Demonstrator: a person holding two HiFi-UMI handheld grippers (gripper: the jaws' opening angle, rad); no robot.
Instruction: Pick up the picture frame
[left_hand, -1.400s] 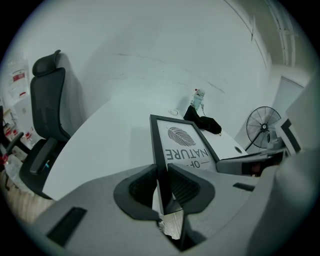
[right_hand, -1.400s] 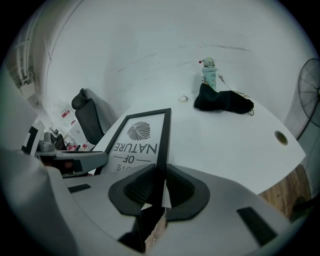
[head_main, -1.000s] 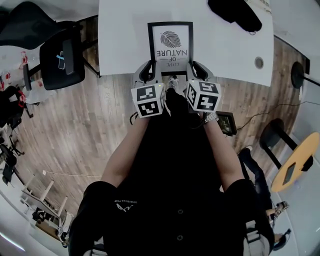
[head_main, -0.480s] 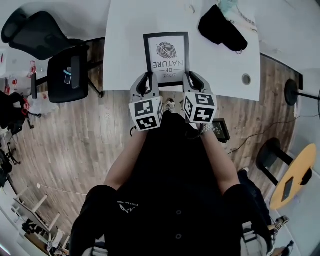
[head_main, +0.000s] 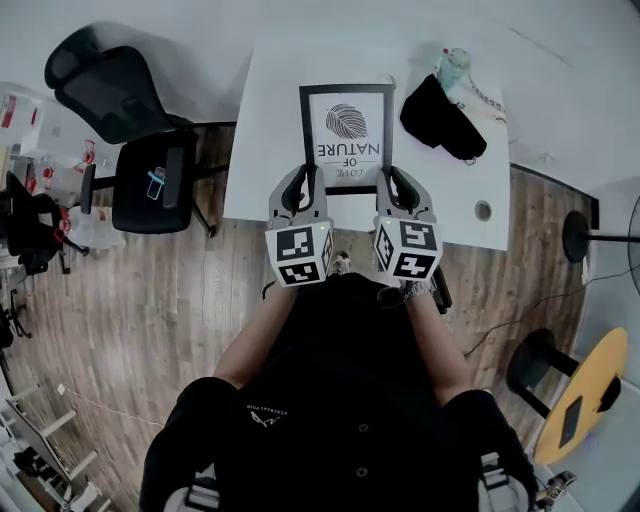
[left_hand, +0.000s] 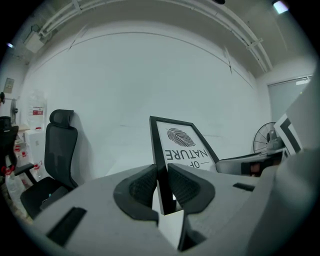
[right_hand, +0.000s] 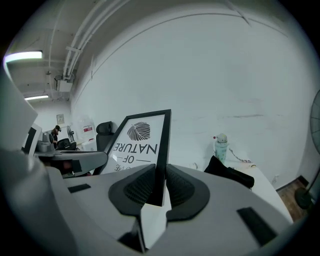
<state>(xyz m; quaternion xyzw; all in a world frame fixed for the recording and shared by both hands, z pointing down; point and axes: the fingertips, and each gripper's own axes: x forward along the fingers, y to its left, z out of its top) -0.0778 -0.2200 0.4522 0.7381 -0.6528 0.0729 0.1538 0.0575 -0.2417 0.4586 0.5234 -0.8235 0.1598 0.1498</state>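
A black picture frame with a leaf print and the words "LOVE OF NATURE" hangs above the white table, held by its near corners. My left gripper is shut on the frame's left edge; in the left gripper view the pads press on both sides of the black moulding. My right gripper is shut on the right edge in the same way. The print tilts up and away from me.
A black bag and a pale bottle lie on the table's right part. A black office chair stands left of the table, with a second one behind it. A fan stands to the right.
Both grippers have risen together with the frame in them. The frame has come up off the table, and the table now looks smaller and farther below.
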